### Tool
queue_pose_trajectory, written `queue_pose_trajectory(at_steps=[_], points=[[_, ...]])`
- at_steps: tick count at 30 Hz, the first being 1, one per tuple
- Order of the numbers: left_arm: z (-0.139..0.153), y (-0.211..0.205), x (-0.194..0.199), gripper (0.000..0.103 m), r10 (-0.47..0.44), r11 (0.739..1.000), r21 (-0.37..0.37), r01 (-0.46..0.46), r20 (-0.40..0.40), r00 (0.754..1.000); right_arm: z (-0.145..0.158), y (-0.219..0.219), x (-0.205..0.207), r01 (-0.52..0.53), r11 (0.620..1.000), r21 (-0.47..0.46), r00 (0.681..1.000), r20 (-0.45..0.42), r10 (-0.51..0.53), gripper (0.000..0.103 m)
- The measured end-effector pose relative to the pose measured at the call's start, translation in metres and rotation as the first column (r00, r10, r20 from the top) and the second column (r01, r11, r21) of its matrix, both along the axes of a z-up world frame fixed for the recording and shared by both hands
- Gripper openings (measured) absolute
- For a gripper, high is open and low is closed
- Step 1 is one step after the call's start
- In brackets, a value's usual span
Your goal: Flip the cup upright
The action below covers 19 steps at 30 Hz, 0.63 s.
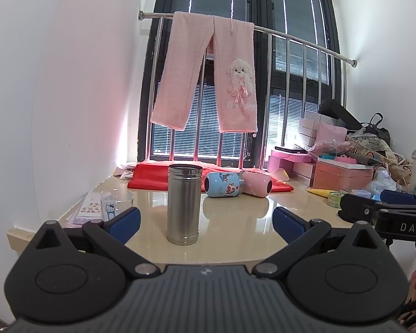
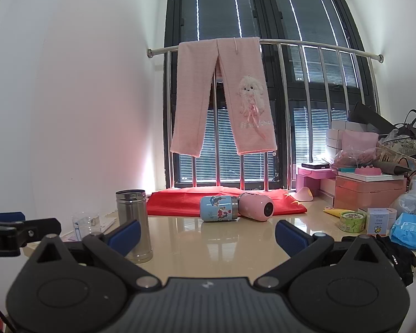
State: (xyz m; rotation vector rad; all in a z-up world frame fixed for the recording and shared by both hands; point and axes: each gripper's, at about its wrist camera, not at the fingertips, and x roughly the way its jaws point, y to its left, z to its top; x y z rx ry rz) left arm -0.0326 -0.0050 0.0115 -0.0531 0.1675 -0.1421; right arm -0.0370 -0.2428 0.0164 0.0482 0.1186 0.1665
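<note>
A steel cup (image 1: pixel 184 204) stands upright on the beige table (image 1: pixel 235 216), just ahead of my open, empty left gripper (image 1: pixel 206 222). It also shows in the right wrist view (image 2: pixel 134 224), left of my open, empty right gripper (image 2: pixel 208 234). A blue printed cup (image 1: pixel 223 184) lies on its side behind it, next to a pink cup (image 1: pixel 256 184), also on its side. Both show in the right wrist view, the blue cup (image 2: pixel 218 208) and the pink cup (image 2: pixel 256 206). The right gripper's side (image 1: pixel 385 213) shows at the right of the left wrist view.
A red cloth (image 2: pixel 180 201) lies at the back by the window bars. Pink trousers (image 2: pixel 222 94) hang on the rail. Boxes and bags (image 2: pixel 368 183) crowd the right side. A clear cup (image 2: pixel 85 223) and sticker sheets (image 1: pixel 90 208) sit at the left edge.
</note>
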Motion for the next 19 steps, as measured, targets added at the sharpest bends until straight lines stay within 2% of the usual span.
queue_pose_trajectory(at_steps=[19], points=[[-0.0009, 0.0000, -0.0014, 0.103, -0.007, 1.000, 0.003, 0.007, 0.001, 1.000, -0.0001, 0.0006, 0.0001, 0.001, 1.000, -0.001, 1.000, -0.002, -0.001, 0.103]])
